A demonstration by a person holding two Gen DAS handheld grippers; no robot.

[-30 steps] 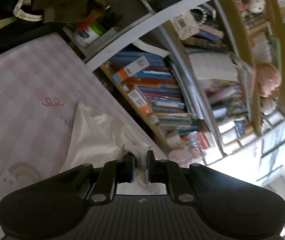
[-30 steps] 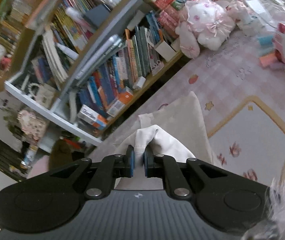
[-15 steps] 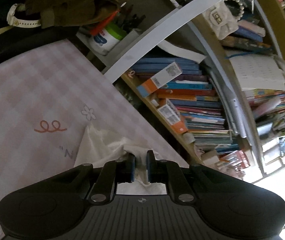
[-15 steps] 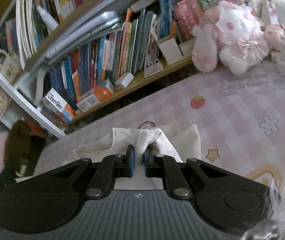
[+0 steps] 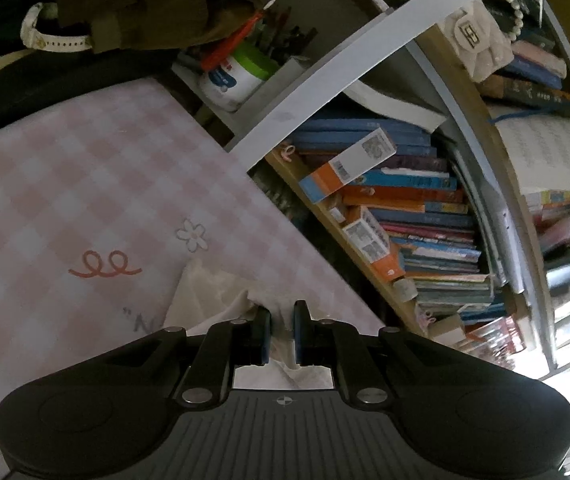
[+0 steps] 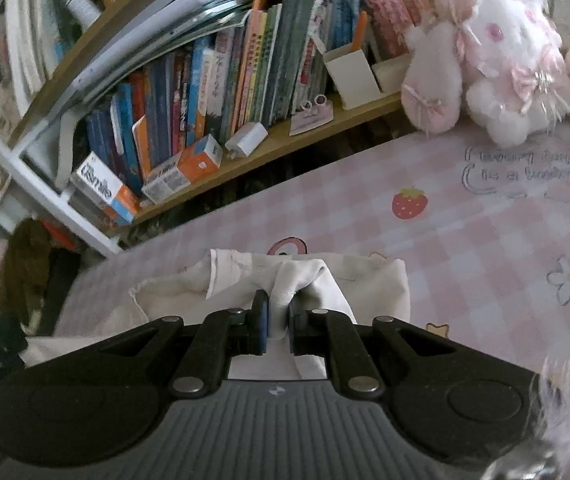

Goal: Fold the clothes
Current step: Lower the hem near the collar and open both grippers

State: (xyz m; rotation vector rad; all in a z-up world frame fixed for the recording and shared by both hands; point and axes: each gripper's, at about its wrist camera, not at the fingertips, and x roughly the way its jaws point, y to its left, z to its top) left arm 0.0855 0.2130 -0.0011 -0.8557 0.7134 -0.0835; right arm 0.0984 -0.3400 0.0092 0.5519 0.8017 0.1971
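Both grippers pinch the same cream garment (image 6: 365,280). Left gripper (image 5: 282,332): jaws nearly together, a wad of cloth clamped between them. Right gripper (image 6: 278,322): same, jaws close, a bunched fold of white fabric between the pads.

Garment lies on the pink checked mat (image 5: 85,184), close to the mat's edge that runs along the bookshelf (image 6: 245,152). Part of it is spread flat on the mat below the right gripper; the rest is raised at the two pinch points.

Risks, judged from this:
- Each grip is on a bunched wad, not a clean hem. Layers could slip out unevenly, giving a crooked fold.
- The cloth is near the mat edge by the shelf, so a carry toward the shelf could drag fabric off the mat or snag the boxes (image 6: 181,172) sticking out of the lowest shelf.
- If the two grippers are set down unevenly, the edges will not line up.
- The plush toy (image 6: 497,64) sits well apart, so little risk there.
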